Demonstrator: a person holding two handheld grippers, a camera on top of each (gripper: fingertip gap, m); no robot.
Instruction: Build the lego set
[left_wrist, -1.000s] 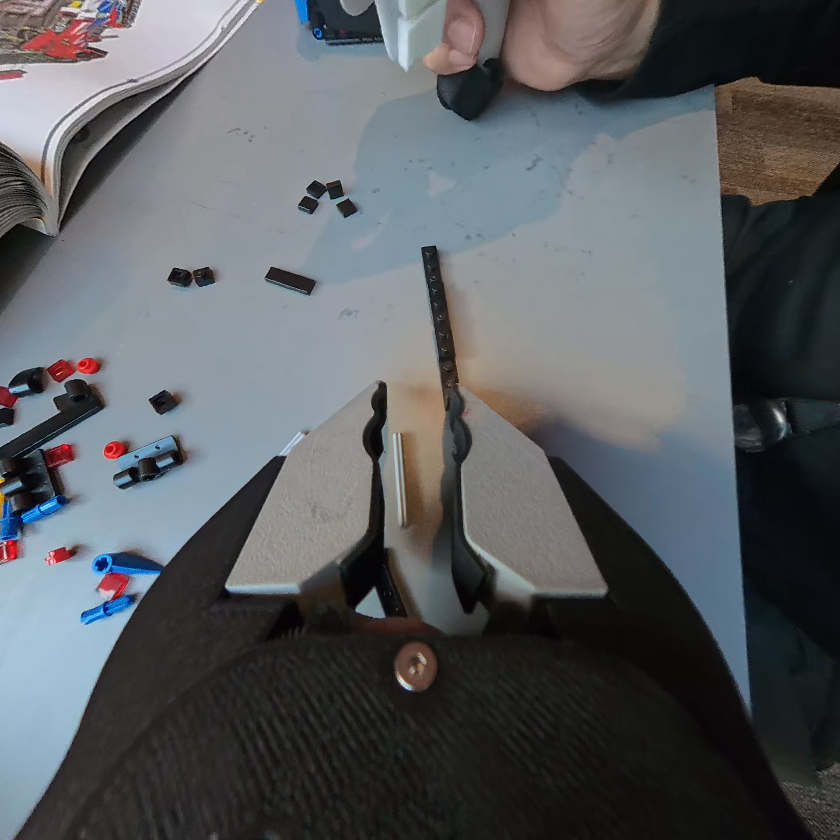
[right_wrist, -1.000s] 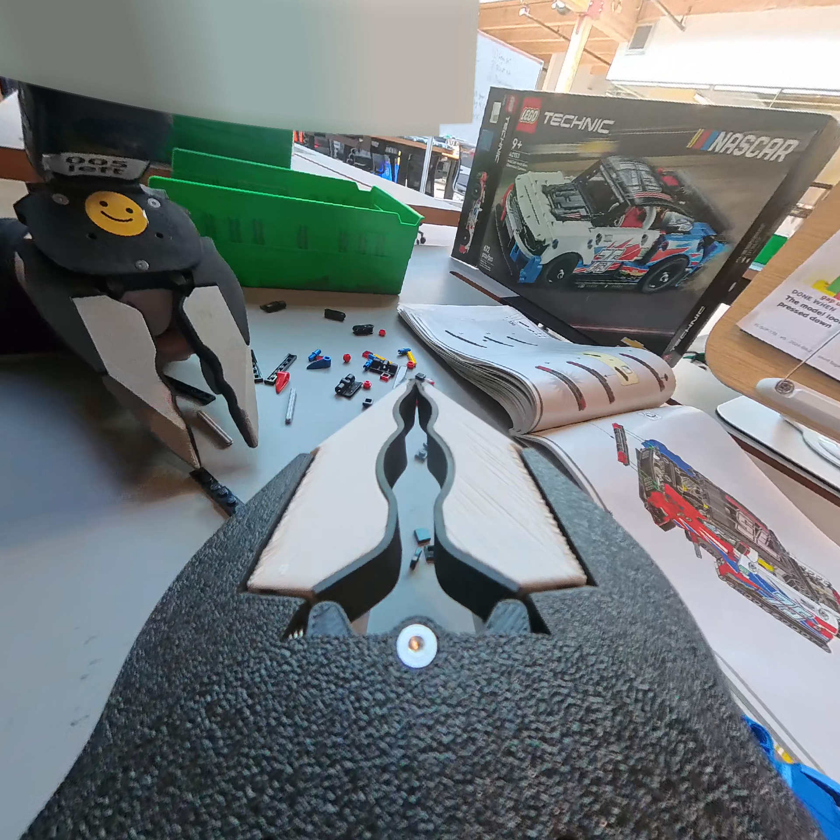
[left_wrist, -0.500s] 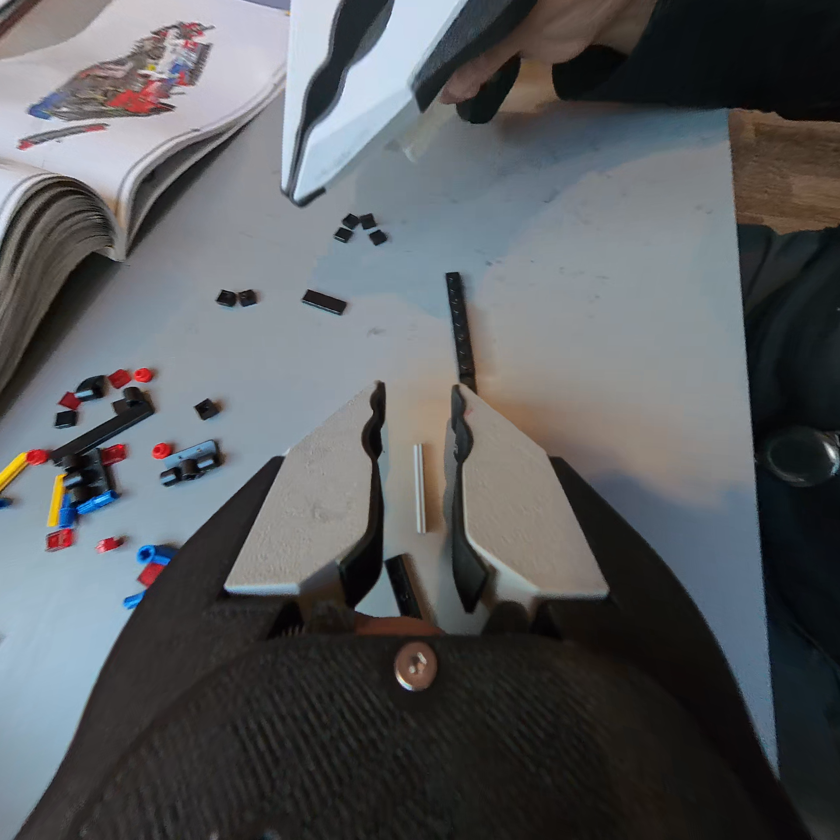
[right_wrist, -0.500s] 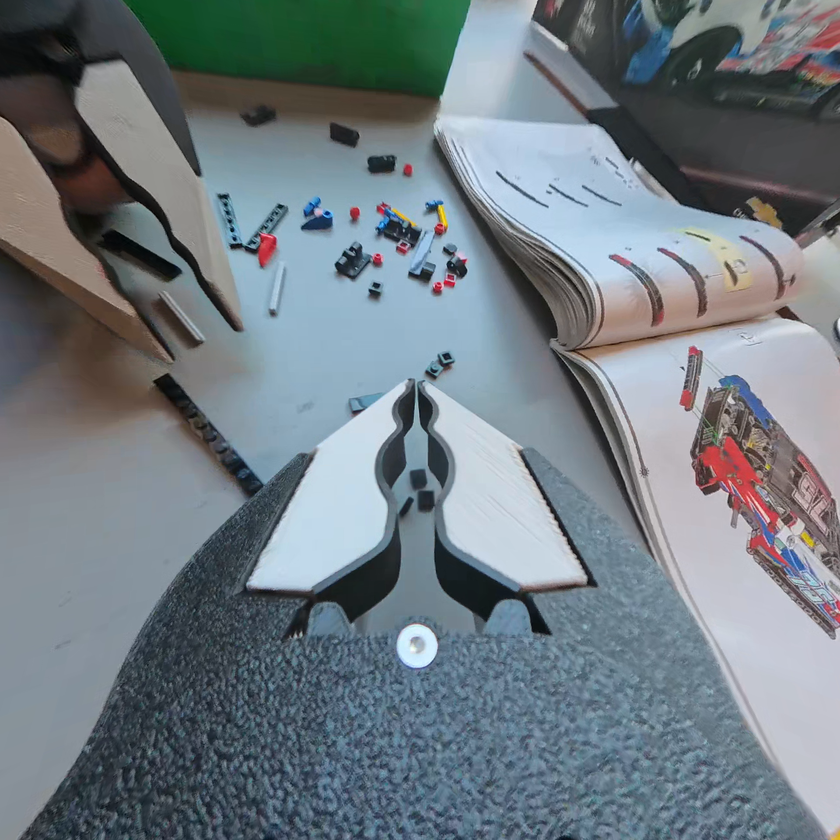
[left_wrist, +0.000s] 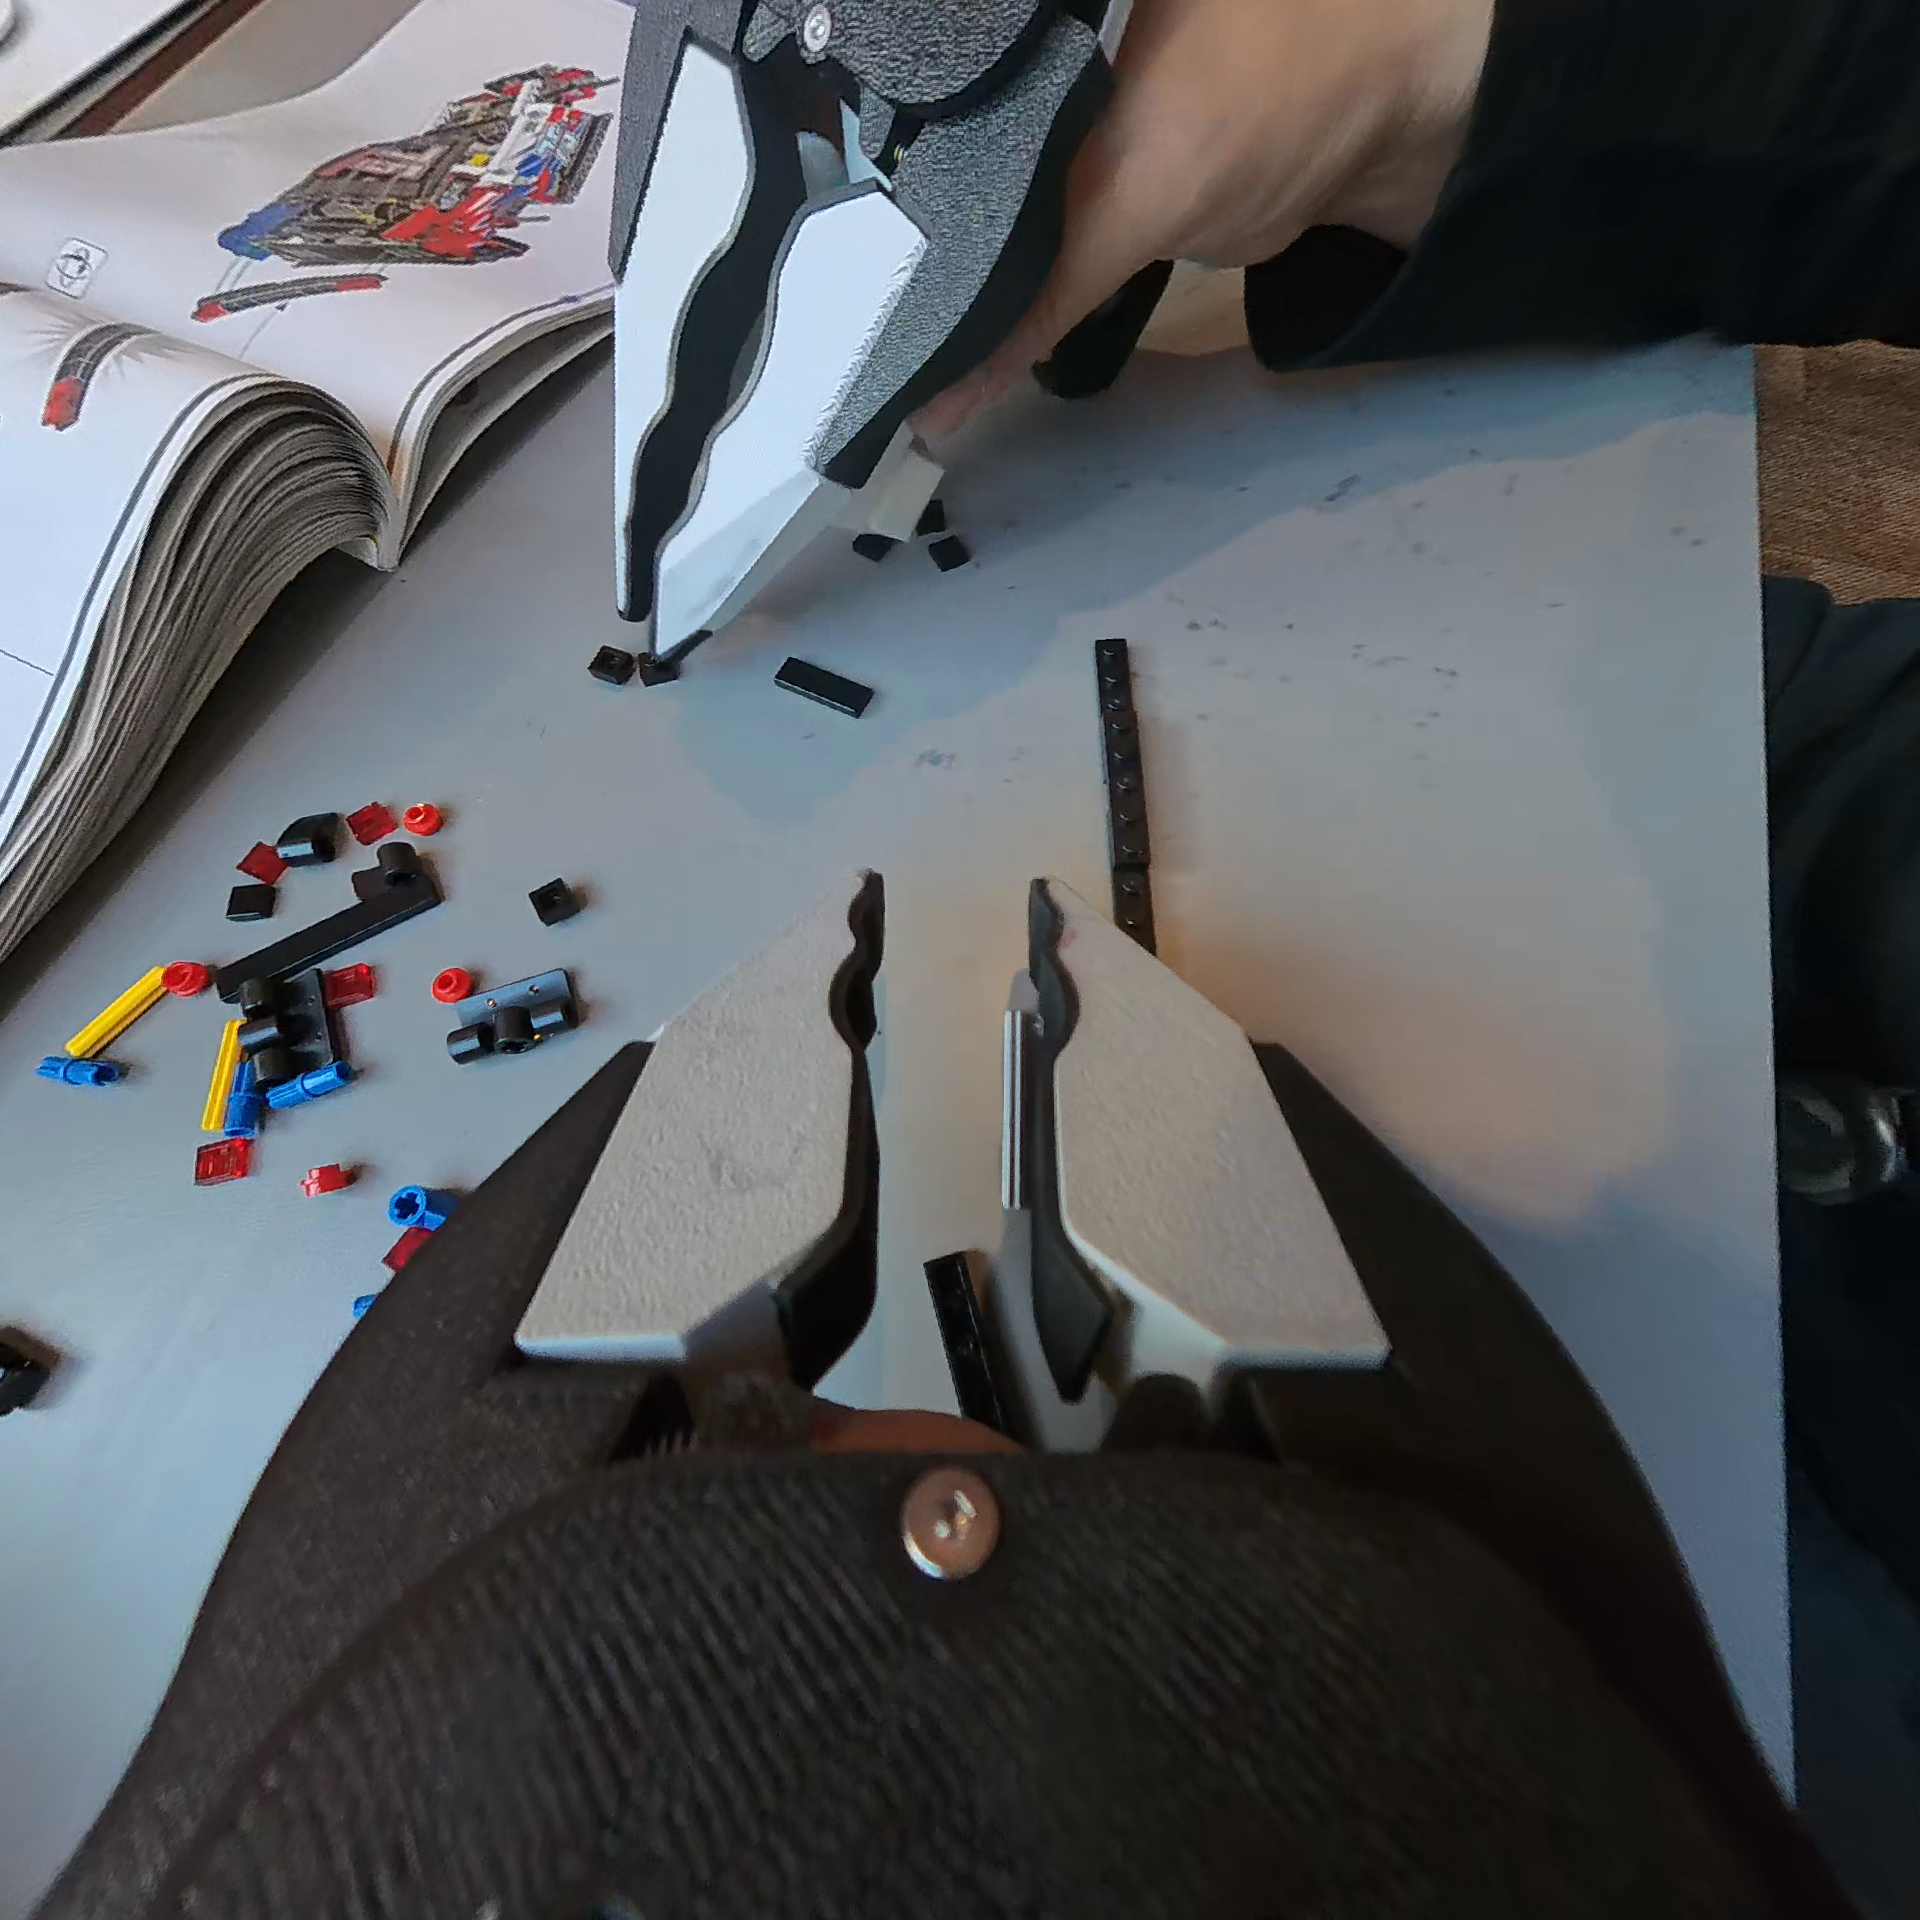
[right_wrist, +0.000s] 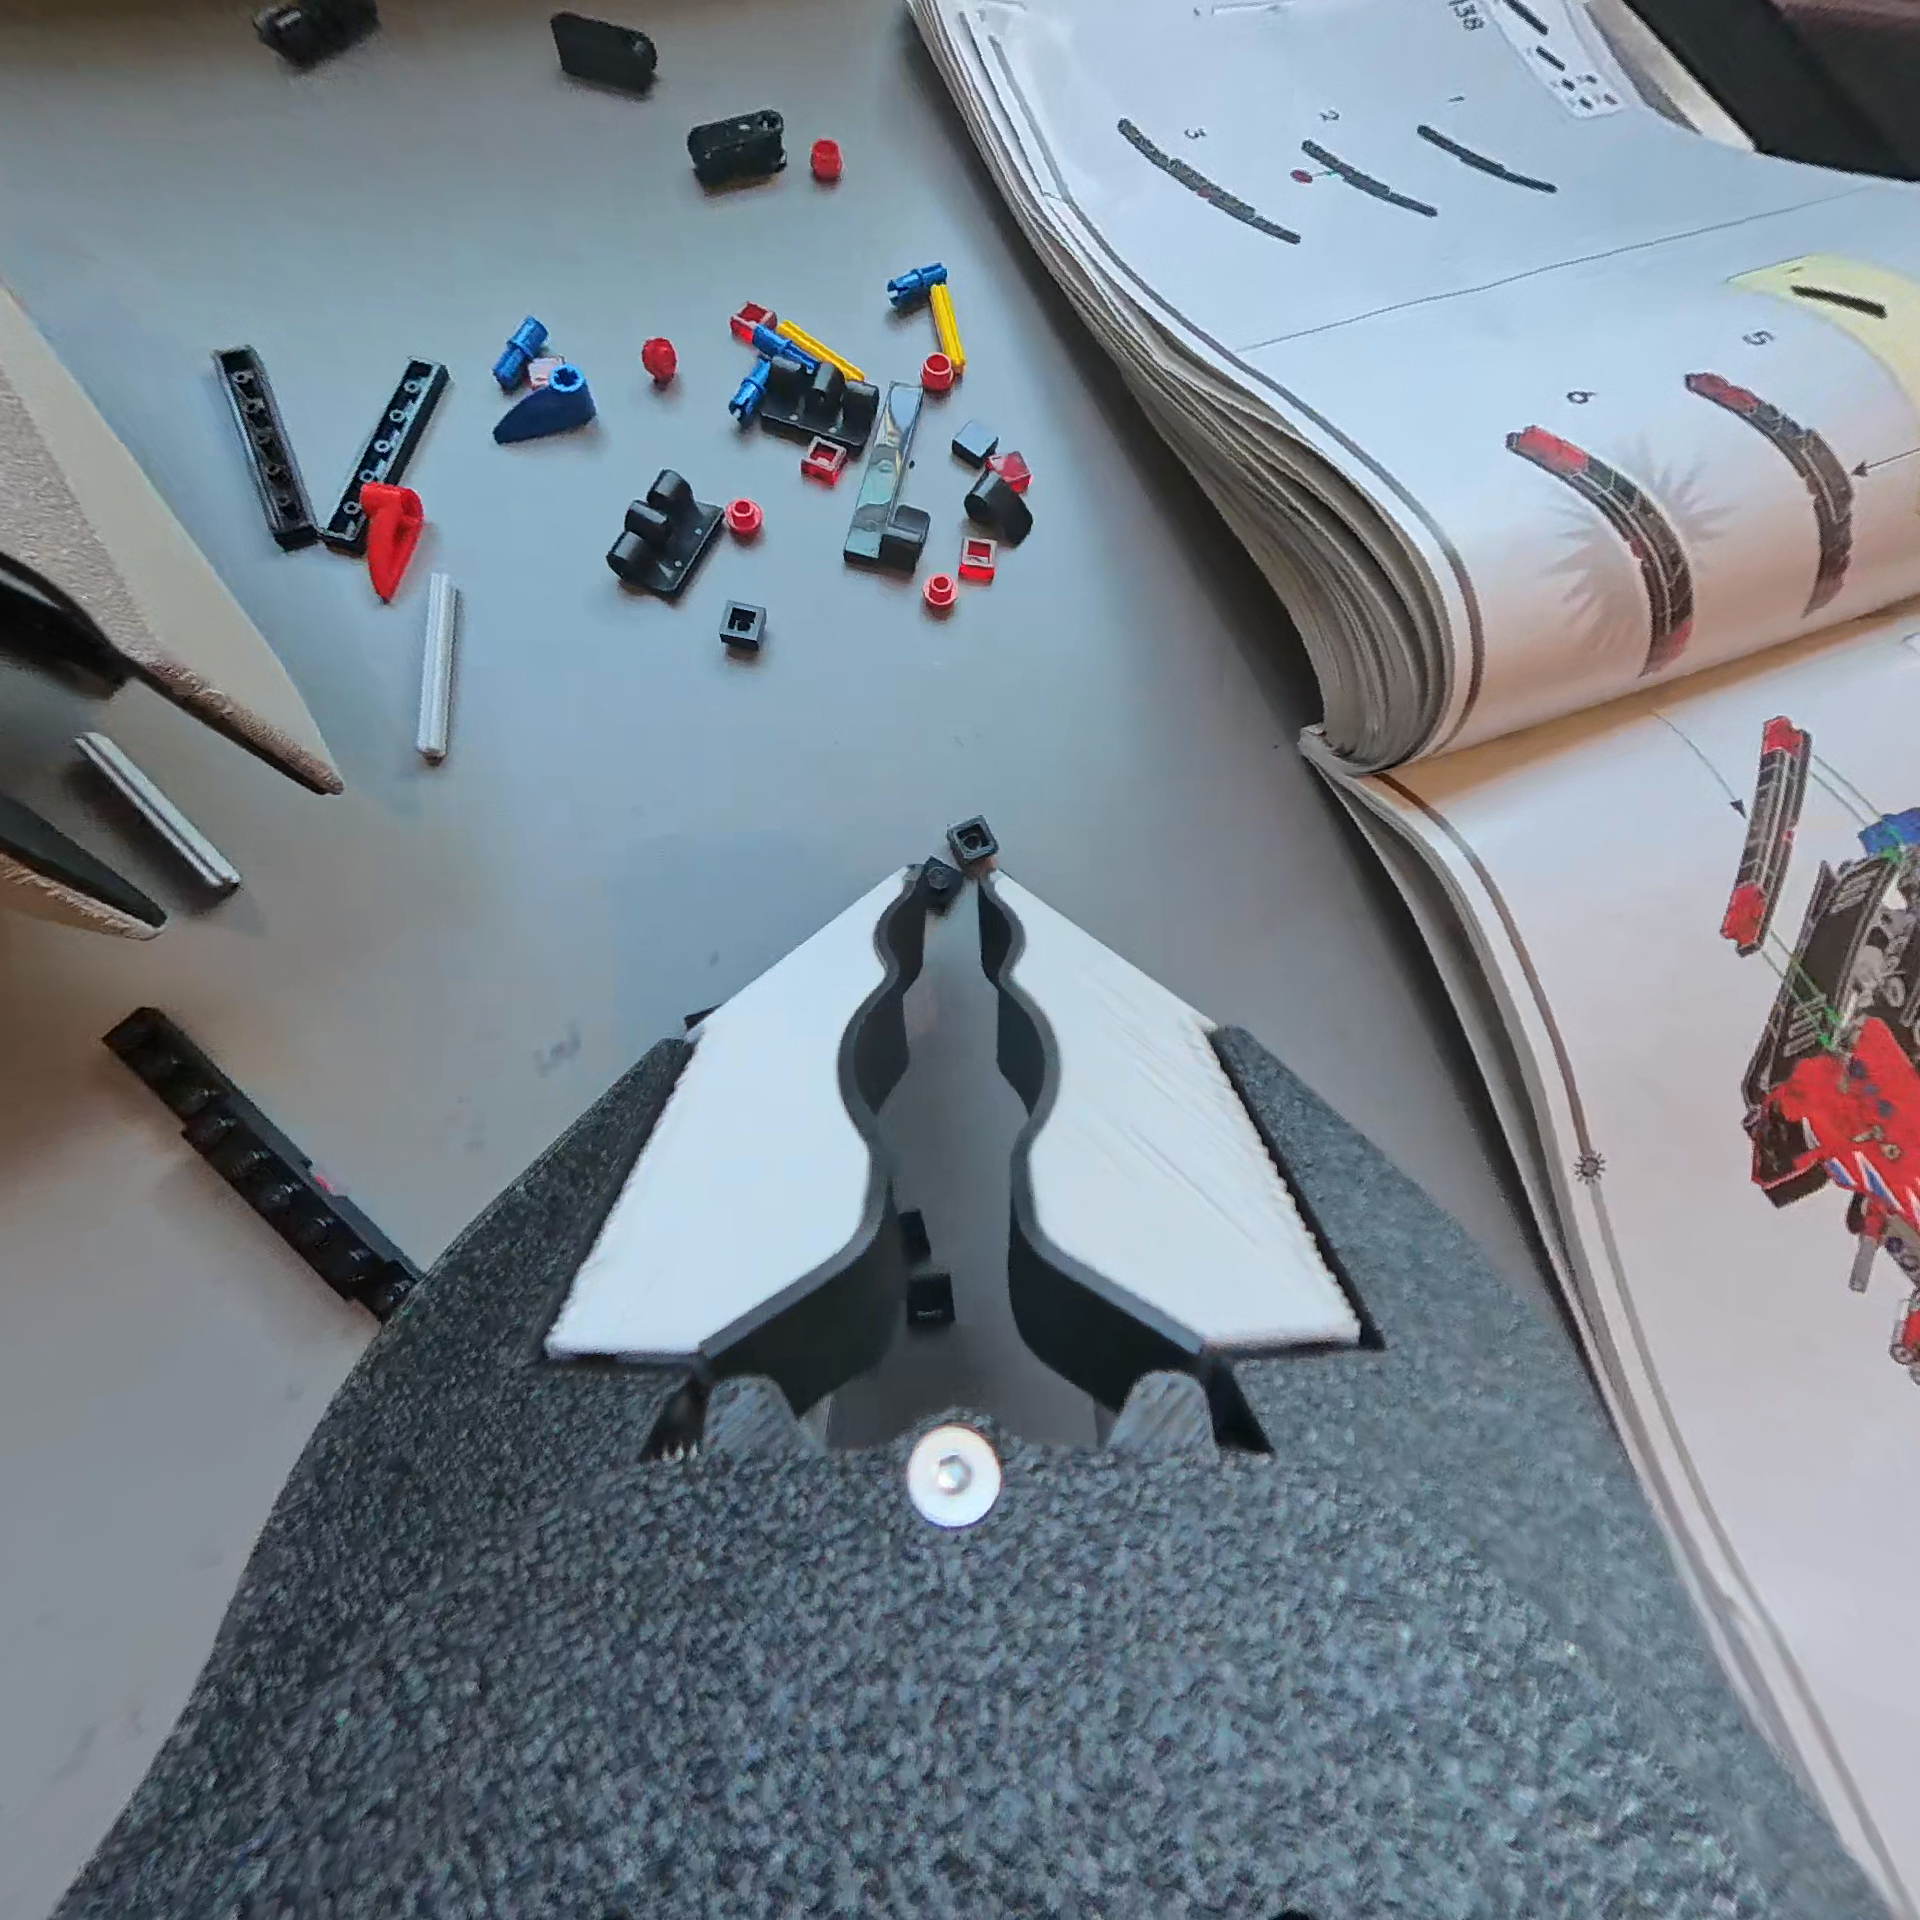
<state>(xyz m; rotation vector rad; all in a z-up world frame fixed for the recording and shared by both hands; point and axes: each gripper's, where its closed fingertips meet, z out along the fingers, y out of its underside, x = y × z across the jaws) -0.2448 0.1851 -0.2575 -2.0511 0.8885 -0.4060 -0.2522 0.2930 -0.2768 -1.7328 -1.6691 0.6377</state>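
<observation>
Two tools work over the grey bench (left_wrist: 1455, 727). Spread and empty, the left tool (left_wrist: 951, 888) hovers with a long black studded plate (left_wrist: 1122, 769) just ahead of its right tip. Nearly pressed together, the right tool (right_wrist: 951, 883) pinches a small black square piece (right_wrist: 940, 886) at its tips; another (right_wrist: 974, 840) sits just beyond, the open instruction booklet (right_wrist: 1558, 416) to its right.

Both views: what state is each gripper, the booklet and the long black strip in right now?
left gripper: open, empty, above the table.
right gripper: almost shut, tips around a small black square piece; grip unclear.
instruction booklet: open on the table.
long black strip: flat on the table.
grey axle: loose on the table under the left gripper.
</observation>
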